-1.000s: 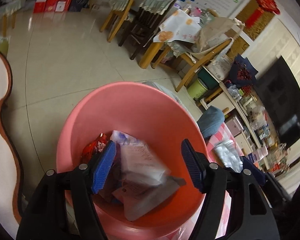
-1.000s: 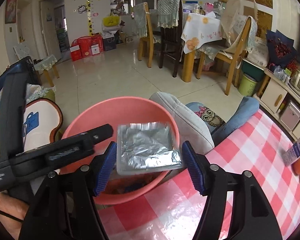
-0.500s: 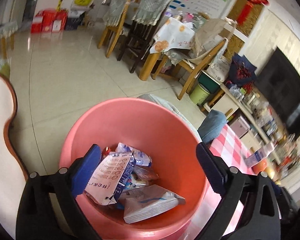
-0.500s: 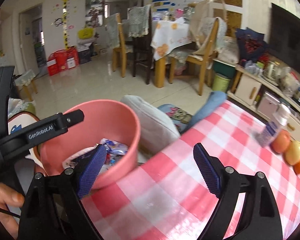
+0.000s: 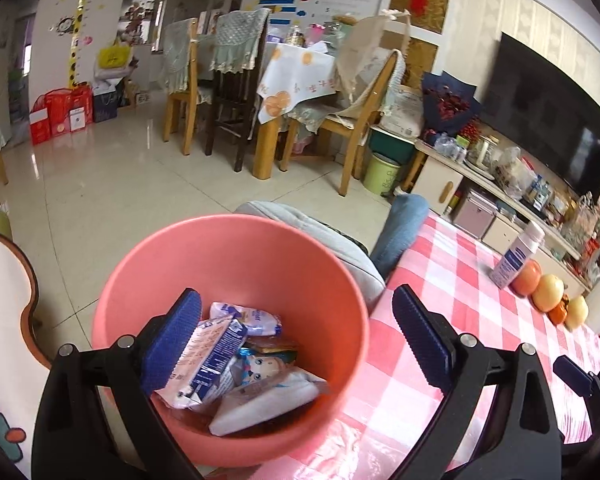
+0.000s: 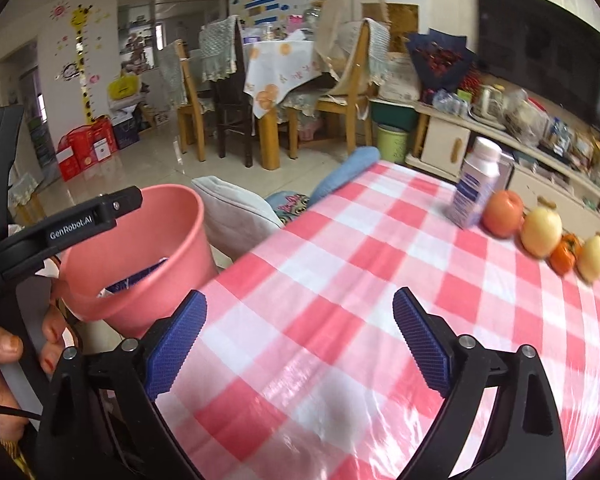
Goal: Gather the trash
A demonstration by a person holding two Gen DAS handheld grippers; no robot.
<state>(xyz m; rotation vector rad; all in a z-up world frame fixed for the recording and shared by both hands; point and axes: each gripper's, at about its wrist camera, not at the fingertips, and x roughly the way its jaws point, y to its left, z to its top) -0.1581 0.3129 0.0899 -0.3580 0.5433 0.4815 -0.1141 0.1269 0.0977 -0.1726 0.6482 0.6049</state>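
While my left gripper [image 5: 296, 340] hangs wide over the wrappers [image 5: 236, 364] in the pink bin [image 5: 236, 252], my right gripper [image 6: 300, 340] gapes empty above the checked tablecloth [image 6: 340, 280].

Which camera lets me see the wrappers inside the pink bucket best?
The left wrist view. It looks down into the pink bucket, so the wrappers piled at the bottom show clearly. The right wrist view sees the bucket from the side, so only a small scrap of wrapper peeks over its rim.
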